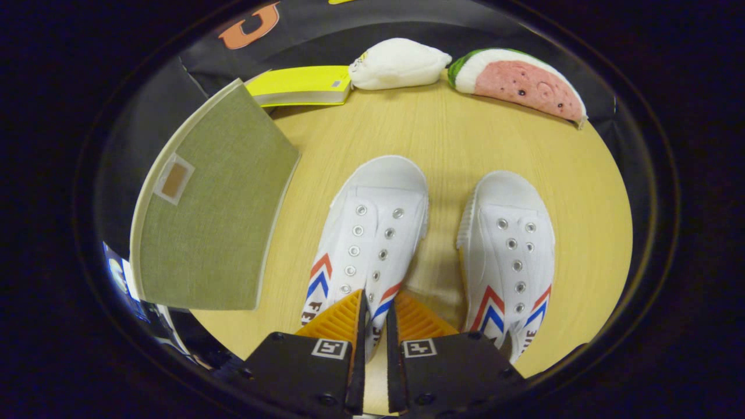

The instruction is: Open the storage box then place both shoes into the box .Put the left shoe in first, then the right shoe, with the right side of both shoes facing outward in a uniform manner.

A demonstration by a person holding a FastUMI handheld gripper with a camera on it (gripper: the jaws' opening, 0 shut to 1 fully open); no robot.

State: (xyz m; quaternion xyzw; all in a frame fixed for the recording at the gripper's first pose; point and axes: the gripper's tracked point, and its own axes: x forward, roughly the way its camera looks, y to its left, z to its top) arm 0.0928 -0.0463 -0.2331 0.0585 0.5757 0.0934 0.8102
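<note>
The gripper (pixel 376 317) had its fingers drawn narrow around the side wall of the nearer white shoe (pixel 366 233), apparently clamping it, so the first shoe looked in hand but not yet boxed. The second shoe (pixel 507 250) sat beside it on the table (pixel 442 134). The green storage box (pixel 209 215) stood further left, its inside hidden.
</note>
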